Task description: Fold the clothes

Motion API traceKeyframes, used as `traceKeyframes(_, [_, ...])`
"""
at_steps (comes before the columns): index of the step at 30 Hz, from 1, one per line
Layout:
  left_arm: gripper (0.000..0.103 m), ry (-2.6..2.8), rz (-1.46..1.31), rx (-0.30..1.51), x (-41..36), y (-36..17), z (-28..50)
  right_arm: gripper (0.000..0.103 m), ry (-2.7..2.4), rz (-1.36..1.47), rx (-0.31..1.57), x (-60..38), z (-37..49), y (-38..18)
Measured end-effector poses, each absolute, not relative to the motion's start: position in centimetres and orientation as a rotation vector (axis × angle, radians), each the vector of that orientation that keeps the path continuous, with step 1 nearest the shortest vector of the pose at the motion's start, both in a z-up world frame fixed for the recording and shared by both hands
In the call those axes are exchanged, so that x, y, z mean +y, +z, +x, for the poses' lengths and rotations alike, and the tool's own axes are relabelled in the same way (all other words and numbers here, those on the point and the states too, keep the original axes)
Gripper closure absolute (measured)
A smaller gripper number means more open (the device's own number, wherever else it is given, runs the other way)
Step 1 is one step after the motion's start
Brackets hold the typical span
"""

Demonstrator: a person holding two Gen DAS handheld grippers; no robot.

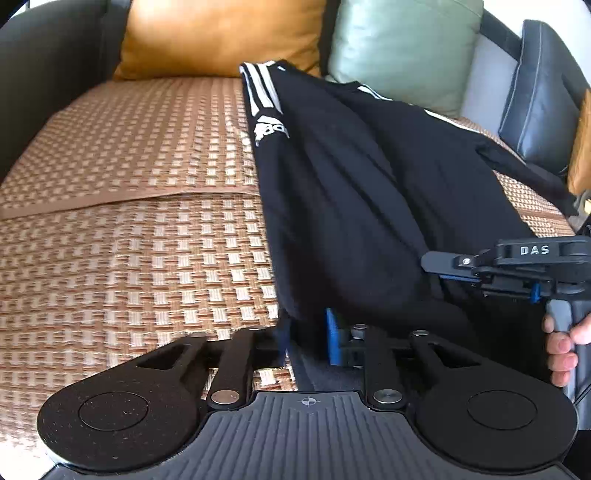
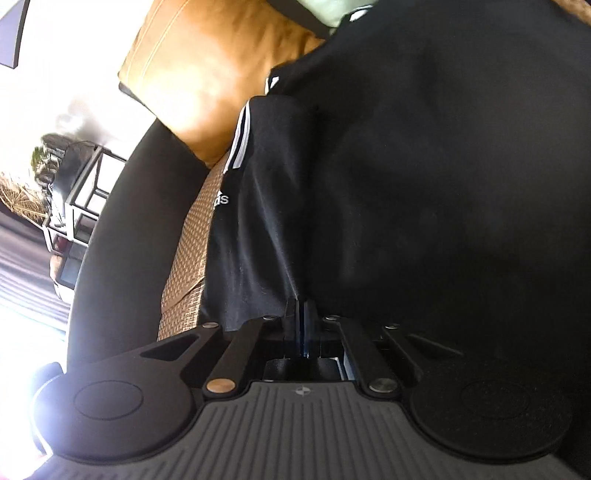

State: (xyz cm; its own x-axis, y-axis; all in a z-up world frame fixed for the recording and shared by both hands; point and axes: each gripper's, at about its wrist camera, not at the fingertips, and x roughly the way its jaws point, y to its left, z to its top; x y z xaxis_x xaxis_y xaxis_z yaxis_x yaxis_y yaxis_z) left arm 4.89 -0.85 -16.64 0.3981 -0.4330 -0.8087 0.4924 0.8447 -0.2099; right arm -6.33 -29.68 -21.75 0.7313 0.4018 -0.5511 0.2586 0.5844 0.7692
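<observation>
A black garment [image 1: 351, 184] with white stripes and a white logo lies lengthwise on a woven mat [image 1: 129, 240] that covers a sofa seat. At its near left corner my left gripper [image 1: 308, 334] is shut on the hem, with cloth bunched between the dark finger and the blue pad. My right gripper [image 1: 428, 260] comes in from the right, held by a hand [image 1: 561, 347], and grips the cloth's near right part. In the right wrist view that gripper [image 2: 300, 317] is shut, with a fold of the garment [image 2: 406, 166] pinched between its fingers.
An orange cushion [image 1: 221, 33], a pale green cushion [image 1: 402, 44] and a dark blue cushion [image 1: 543, 92] lean on the sofa back. The black armrest [image 2: 122, 240] bounds the seat's left end. Beyond it stands a small framed side table [image 2: 74, 206].
</observation>
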Motion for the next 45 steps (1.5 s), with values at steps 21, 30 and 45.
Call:
traceKeyframes(21, [0.049, -0.643, 0.147, 0.896, -2.4, -14.3, -0.5, 0.088, 0.232, 0.782, 0.758, -24.0, -9.4, -18.1])
traceKeyframes(30, [0.028, -0.7, 0.163, 0.767, -9.2, -8.1, 1.7, 0.056, -0.024, 0.732, 0.509, -31.5, -18.0, -11.5])
traceKeyframes(45, [0.026, -0.79, 0.364, 0.874, -35.2, -12.5, 7.6, 0.03, -0.222, 0.957, 0.57, -40.2, -23.3, -18.2])
